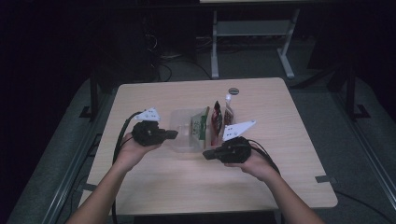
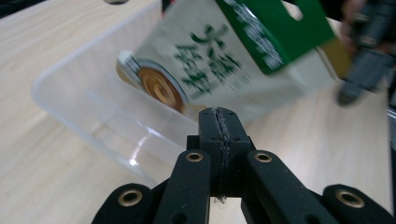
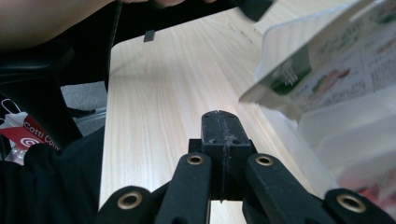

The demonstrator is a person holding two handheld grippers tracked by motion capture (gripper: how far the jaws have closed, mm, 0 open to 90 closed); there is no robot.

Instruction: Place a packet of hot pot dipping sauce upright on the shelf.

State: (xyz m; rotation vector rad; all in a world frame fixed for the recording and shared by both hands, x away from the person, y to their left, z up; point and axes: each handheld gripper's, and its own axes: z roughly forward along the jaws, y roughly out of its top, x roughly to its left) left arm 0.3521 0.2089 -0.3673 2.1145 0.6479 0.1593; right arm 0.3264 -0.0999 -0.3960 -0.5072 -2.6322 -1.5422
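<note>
Grippers flank the clear plastic tub (image 1: 180,140) at the middle of the table (image 1: 299,186), one on each side, and neither has anything in its jaws. The left gripper (image 1: 173,134) sits just at the tub's left wall, fingers pressed flat together, seam tight in its own view, nothing pinched. The right gripper (image 1: 206,154) waits at the tub's near right corner, likewise closed on empty air. Inside the tub stands a beige snack pouch with a green header (image 2: 219,70), leaning upright, and beyond it in the high view a dark red packet (image 1: 217,120) and another slim sachet (image 1: 228,114) stand at the tub's far side, though whether these two are inside it or just behind it I cannot tell. To my eye this is the pause between picks: next, one gripper must spread its jaws, line up on a pouch's top edge and close there, while the other perhaps steadies the light tub so it doesn't skid. A small round cap (image 1: 233,90) lies well apart near the far edge.
</note>
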